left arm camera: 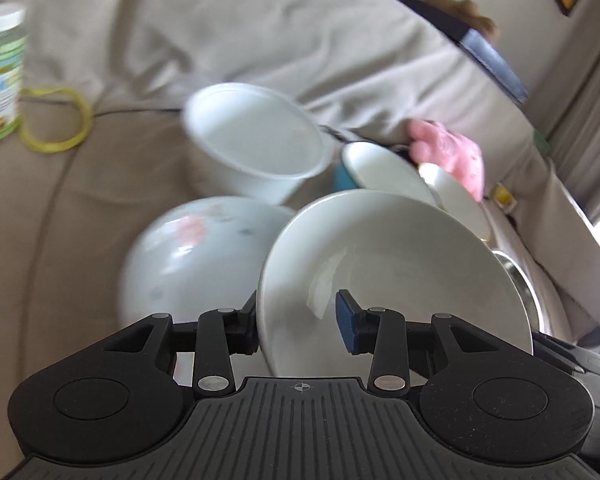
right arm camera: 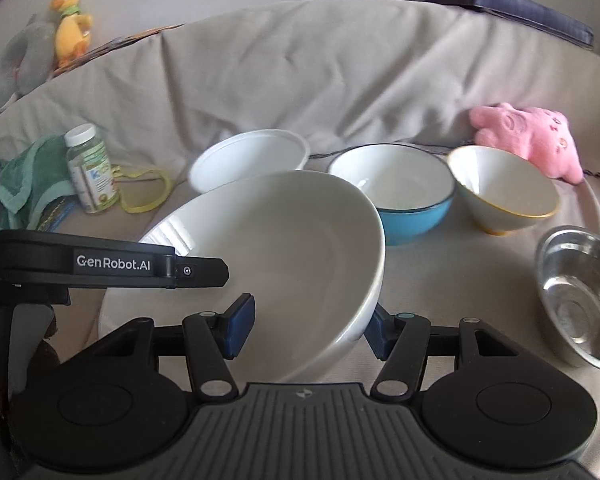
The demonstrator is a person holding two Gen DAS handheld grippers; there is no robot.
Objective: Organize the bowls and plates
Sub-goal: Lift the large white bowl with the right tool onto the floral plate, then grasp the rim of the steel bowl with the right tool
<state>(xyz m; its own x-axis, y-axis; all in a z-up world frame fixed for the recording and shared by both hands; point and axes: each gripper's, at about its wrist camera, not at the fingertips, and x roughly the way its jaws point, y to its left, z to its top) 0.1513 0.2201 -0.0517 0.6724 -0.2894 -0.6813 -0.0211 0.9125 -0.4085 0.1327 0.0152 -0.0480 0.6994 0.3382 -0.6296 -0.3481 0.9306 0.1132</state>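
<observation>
Both grippers carry one white bowl over the sofa.
Left gripper and right gripper each have jaws grasping its rim, bowl tilted. Next, I think: nest it. Beyond the jaws, tub, blue bowl, gold-rim bowl crowd; steel bowl right; floral plate close under.

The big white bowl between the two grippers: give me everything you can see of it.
The big white bowl is plain, glossy, ceramic-looking, wide, shallow and empty. It is tilted, its rim straddled on opposite sides by the left gripper and right gripper, each with one blue-padded finger inside. It sits in front of the blue bowl over the beige sofa cover; contact underneath is hidden.
</observation>
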